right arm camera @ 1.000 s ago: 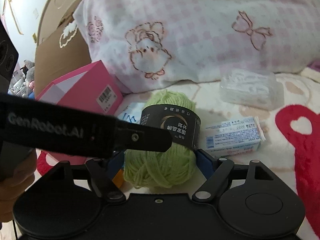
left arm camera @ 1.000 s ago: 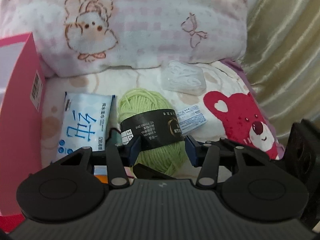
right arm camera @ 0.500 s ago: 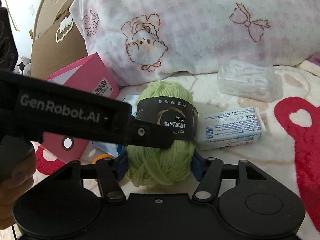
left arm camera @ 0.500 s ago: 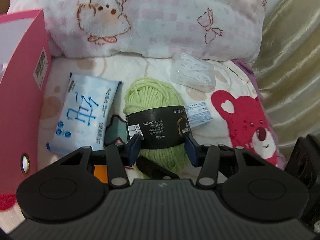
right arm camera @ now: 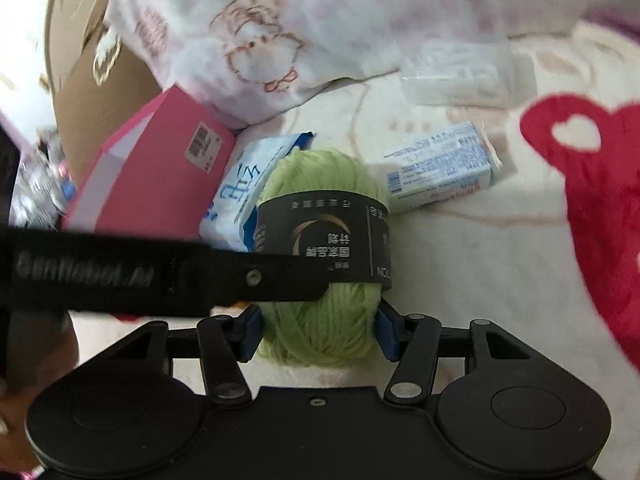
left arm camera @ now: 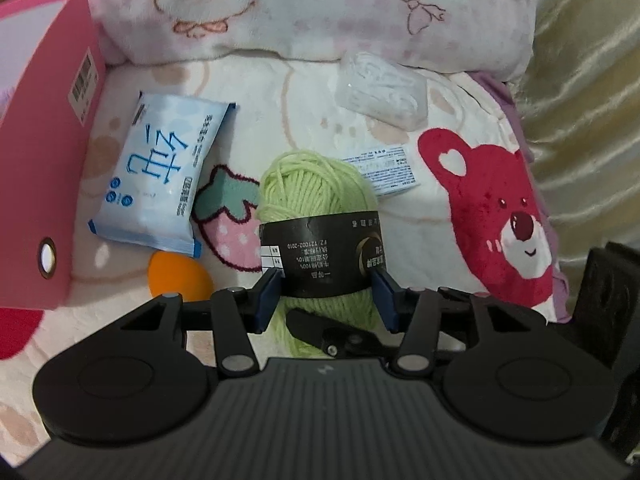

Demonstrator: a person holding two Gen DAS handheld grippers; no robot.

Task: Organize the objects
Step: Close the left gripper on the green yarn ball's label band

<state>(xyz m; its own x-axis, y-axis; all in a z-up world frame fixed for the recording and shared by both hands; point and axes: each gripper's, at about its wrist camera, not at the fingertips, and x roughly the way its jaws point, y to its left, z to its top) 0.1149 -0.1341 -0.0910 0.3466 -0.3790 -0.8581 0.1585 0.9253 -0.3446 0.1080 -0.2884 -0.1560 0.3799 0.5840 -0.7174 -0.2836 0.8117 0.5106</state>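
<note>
Your left gripper [left arm camera: 326,300] and right gripper [right arm camera: 318,332] both clamped the green yarn ball [left arm camera: 320,216] on the bed; the right had just closed. A tissue pack [left arm camera: 160,178], orange sponge [left arm camera: 178,276] and pink box [left arm camera: 44,168] crowded its left.

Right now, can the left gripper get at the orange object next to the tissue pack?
Probably not yet. The left gripper has its fingers closed on the green yarn ball, as does the right gripper. The orange object lies uncovered beside the tissue pack.
</note>
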